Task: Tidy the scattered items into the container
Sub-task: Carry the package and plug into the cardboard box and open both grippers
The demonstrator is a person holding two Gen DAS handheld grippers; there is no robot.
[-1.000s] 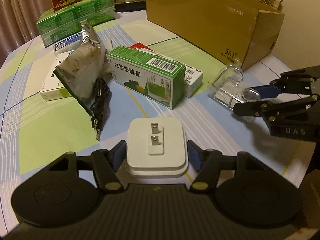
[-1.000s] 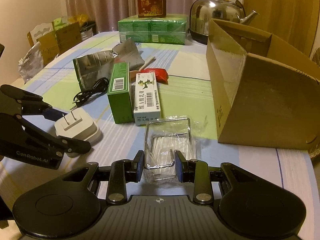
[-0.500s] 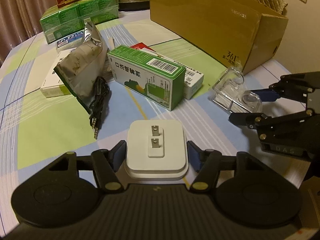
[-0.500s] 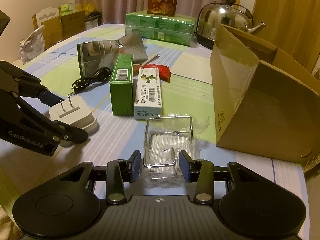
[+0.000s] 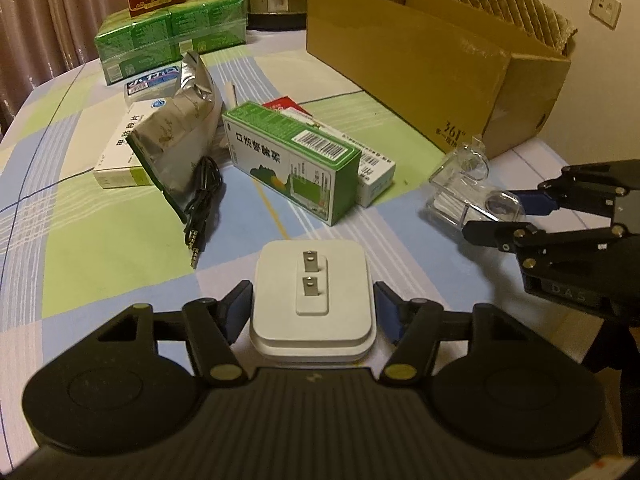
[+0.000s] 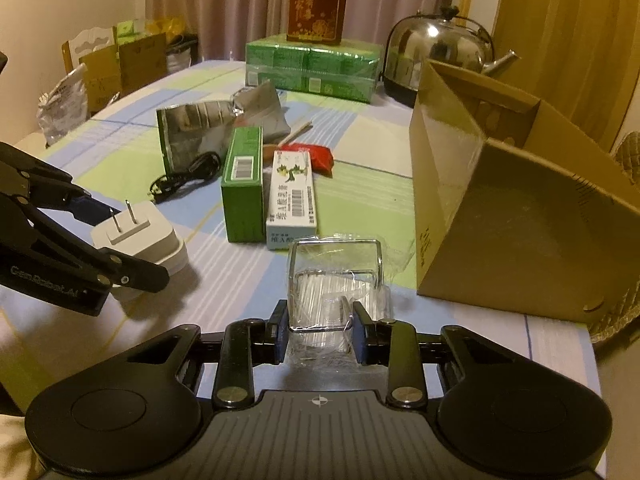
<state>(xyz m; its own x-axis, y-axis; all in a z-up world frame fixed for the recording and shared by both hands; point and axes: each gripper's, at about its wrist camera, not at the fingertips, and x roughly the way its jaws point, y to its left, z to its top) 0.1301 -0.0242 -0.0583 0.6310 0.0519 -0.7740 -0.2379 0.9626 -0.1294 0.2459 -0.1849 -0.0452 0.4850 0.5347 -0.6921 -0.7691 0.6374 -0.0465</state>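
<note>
Both grippers sit low over the checked blue-and-green table [image 5: 100, 248]. Left gripper [image 5: 312, 312] stands about half spread, its blue pads [image 5: 236, 312] flanking the white square plug adapter [image 5: 312, 304], which lies prongs-up on the table; whether the pads press on it I cannot tell. Right gripper [image 6: 320, 328] has its jaws pinched on the near end of the clear plastic box [image 6: 336, 280], which rests just beside the open brown cardboard box [image 6: 520, 216]. Further back lie a green carton [image 5: 292, 160], a black cable [image 5: 202, 196] and a silver foil pouch [image 5: 176, 136].
</note>
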